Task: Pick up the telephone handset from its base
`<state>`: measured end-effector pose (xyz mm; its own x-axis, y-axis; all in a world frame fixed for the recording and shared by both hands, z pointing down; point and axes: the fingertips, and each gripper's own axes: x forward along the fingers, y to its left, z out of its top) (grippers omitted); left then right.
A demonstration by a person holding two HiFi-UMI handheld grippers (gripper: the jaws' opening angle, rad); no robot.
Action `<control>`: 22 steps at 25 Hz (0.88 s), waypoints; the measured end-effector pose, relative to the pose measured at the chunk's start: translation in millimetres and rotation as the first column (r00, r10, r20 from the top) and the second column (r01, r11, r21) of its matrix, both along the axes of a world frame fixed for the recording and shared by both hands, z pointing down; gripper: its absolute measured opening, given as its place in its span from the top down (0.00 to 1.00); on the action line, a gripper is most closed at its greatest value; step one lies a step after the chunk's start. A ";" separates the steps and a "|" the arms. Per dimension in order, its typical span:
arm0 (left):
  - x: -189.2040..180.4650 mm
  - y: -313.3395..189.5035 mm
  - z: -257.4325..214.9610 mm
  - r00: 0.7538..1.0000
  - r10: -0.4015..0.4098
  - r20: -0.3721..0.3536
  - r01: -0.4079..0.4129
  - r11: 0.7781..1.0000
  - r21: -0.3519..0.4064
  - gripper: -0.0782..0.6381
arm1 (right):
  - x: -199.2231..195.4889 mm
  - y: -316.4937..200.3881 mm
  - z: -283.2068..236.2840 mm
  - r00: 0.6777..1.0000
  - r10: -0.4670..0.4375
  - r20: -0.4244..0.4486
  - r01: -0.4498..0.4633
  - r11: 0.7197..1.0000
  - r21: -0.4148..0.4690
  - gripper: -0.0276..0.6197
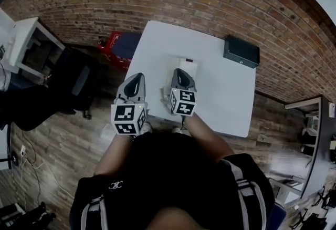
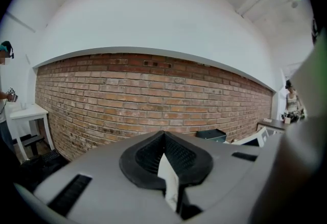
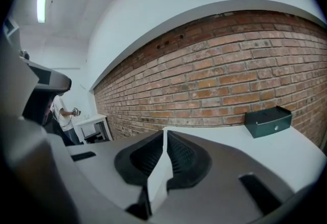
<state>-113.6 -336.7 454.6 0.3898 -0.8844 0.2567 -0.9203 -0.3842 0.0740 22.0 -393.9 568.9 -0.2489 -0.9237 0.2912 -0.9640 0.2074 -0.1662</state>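
Observation:
The telephone (image 1: 188,65), pale with its handset lying on the base, sits mid-table on the white table (image 1: 226,97) in the head view. My right gripper (image 1: 180,72) hovers over the phone's near end and hides part of it; its jaws are shut with nothing between them (image 3: 164,132). To the left of the phone, over the table's left edge, my left gripper (image 1: 138,76) is also shut and empty (image 2: 163,133). The right gripper view shows no phone, only bare tabletop.
A dark green-black box (image 1: 241,51) (image 3: 268,121) (image 2: 211,135) stands at the table's far right corner by the brick wall. A red and blue object (image 1: 116,45) and a black chair (image 1: 73,82) are on the floor to the left. A person (image 3: 61,111) stands by a small white table (image 3: 94,120) far off.

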 end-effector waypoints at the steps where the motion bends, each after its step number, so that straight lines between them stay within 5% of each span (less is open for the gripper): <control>1: -3.3 -1.3 0.7 1.000 -0.002 -0.002 0.002 1.000 -0.003 0.89 | -2.9 -3.3 6.2 1.000 -0.002 -0.013 0.002 1.000 -0.015 0.95; 4: -12.6 -6.9 3.8 1.000 -0.007 -0.002 0.007 1.000 -0.010 0.89 | -8.4 -15.1 26.4 0.999 0.006 -0.054 -0.010 0.998 -0.070 0.82; 19: -51.0 -24.6 13.2 0.999 -0.041 -0.002 0.041 0.999 -0.032 0.89 | -8.6 -51.4 105.4 0.982 0.120 -0.145 -0.156 0.951 -0.267 0.67; 22: -52.9 -27.3 15.0 0.999 -0.040 -0.004 0.040 0.999 -0.035 0.89 | -8.0 -48.0 115.2 0.973 0.128 -0.192 -0.188 0.924 -0.334 0.66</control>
